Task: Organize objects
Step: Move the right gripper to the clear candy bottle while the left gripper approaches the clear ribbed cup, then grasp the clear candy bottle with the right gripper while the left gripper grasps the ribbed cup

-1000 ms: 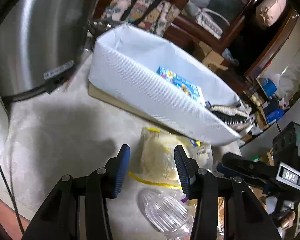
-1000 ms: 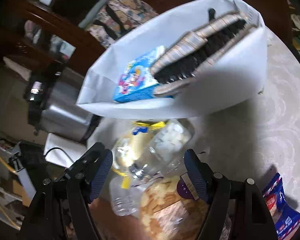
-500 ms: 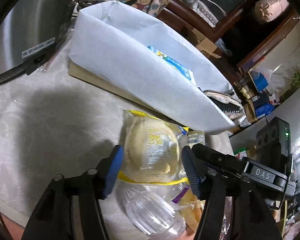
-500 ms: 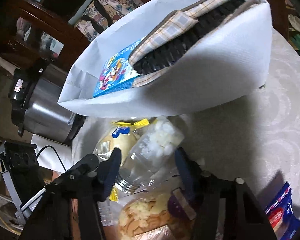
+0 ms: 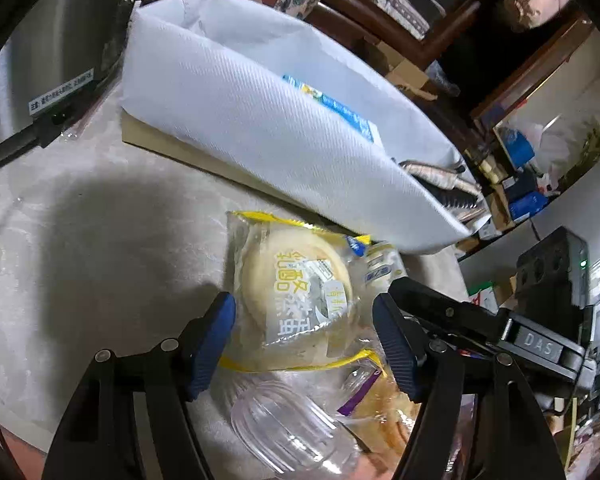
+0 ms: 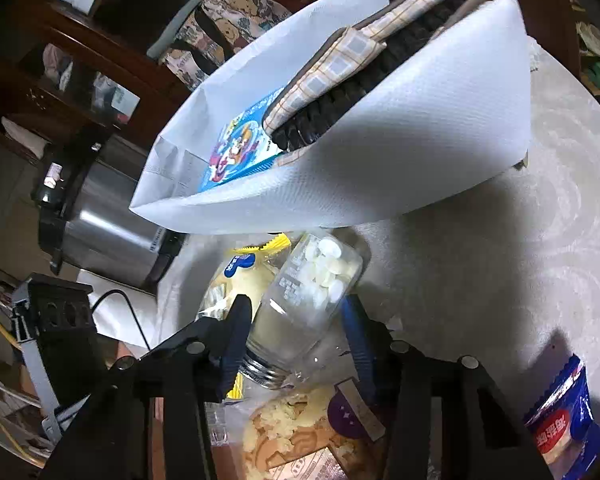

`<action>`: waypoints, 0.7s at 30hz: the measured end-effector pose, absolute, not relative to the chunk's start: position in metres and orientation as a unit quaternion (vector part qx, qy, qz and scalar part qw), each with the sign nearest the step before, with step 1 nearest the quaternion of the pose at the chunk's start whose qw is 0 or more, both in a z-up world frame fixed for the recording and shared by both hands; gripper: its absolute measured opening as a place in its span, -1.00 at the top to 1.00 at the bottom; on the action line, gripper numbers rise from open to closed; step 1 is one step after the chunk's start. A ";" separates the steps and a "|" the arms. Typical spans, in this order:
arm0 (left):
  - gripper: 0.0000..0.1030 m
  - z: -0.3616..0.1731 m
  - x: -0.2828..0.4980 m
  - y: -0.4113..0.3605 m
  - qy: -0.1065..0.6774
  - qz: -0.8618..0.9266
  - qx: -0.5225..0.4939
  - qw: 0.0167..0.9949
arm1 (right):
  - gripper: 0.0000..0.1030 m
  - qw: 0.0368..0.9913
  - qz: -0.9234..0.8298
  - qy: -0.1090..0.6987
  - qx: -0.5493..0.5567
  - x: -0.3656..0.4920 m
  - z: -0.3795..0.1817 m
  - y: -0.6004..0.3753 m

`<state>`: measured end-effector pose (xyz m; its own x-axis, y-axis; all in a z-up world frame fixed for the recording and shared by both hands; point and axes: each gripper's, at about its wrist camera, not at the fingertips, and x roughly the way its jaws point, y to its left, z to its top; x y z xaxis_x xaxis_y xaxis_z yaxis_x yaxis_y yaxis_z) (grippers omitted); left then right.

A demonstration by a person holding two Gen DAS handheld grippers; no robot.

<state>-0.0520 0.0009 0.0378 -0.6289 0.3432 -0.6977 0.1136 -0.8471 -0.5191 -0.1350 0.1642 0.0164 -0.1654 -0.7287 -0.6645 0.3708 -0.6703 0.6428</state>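
A bun in a clear, yellow-edged wrapper (image 5: 296, 292) lies on the pale tablecloth. My left gripper (image 5: 304, 340) straddles it, its jaws opening and the blue pads standing off the wrapper on both sides. Beside the bun (image 6: 240, 276) lies a clear jar of white tablets (image 6: 312, 284). My right gripper (image 6: 298, 332) has its jaws closing around the jar near its neck, and the pads sit right at its sides without visibly pressing. Behind both stands a white fabric bin (image 5: 260, 120) holding a blue box (image 6: 240, 148) and a plaid-backed brush (image 6: 360, 48).
A clear plastic bottle (image 5: 284, 428) and a cookie pack (image 6: 296, 440) lie under the grippers. A blue snack pack (image 6: 560, 424) sits at the right. A steel cooker (image 5: 40, 60) with its cord stands left of the bin. Chairs and shelves crowd the background.
The left jaws have widened and moved forward over the bun. The right jaws have narrowed from wide apart to the jar's sides. Bin and table items stayed put.
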 end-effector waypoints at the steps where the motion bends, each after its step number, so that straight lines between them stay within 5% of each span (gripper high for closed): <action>1: -0.35 0.039 -0.051 0.000 -0.271 0.863 -0.421 0.068 | 0.16 0.372 -0.743 -0.172 0.529 -0.135 0.017 0.166; 21: -0.35 0.043 0.017 0.023 -0.295 0.850 -0.437 -0.016 | 0.25 0.433 -0.698 -0.242 0.516 -0.129 0.041 0.181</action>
